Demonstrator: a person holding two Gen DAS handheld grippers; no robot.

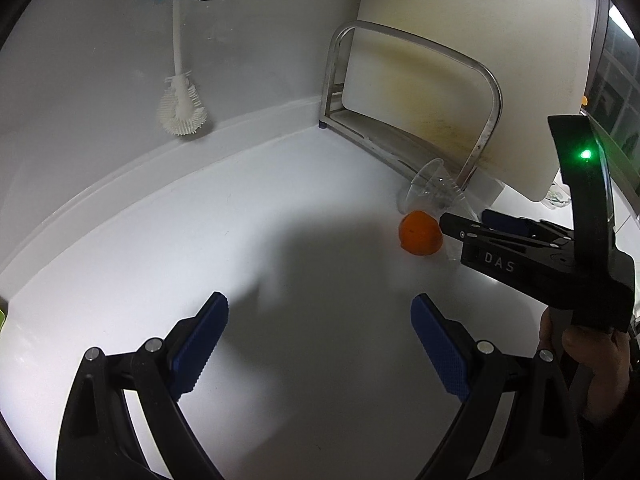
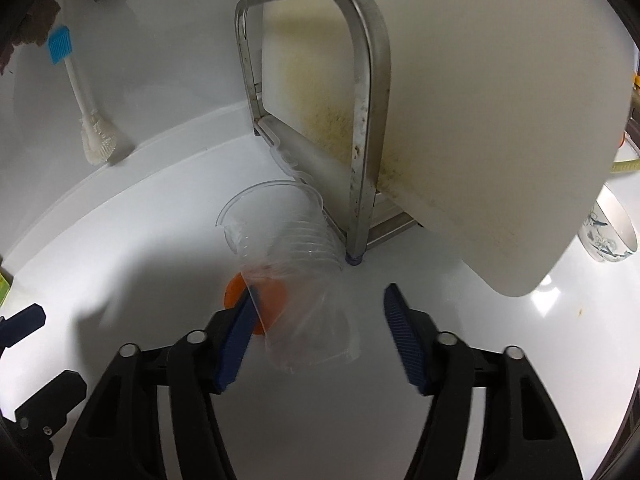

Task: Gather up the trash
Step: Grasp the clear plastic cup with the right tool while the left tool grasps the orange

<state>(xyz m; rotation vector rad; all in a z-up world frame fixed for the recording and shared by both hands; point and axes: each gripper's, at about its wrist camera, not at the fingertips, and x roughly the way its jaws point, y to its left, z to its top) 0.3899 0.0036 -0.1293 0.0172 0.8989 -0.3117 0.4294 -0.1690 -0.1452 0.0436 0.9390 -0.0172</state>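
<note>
Through the left wrist camera, the left gripper (image 1: 320,344) is hovering over the bare white surface (image 1: 200,240) with its blue pads spread wide and nothing between them. Ahead and to its right, an orange peel (image 1: 420,233) is lying on the surface, touching a clear plastic cup (image 1: 430,188) tipped on its side; whether anything is inside the cup cannot be told. The right gripper (image 1: 464,222) is reaching in from the right, its black body reading "DAS", a green light glowing on its mount. A hand (image 1: 592,364) is holding its handle.

Through the right wrist camera, the right gripper (image 2: 320,320) is standing partly open around crumpled clear plastic wrap (image 2: 312,328); its left pad is lying against the plastic, its right pad is standing clear. The orange peel (image 2: 272,300) is showing just behind the left pad. Just ahead, ribbed clear cups (image 2: 280,224) are lying on their sides against a metal rack (image 2: 368,120) holding a stained white cutting board (image 2: 500,120). Far right, a floral bowl (image 2: 612,232) is standing.
</note>
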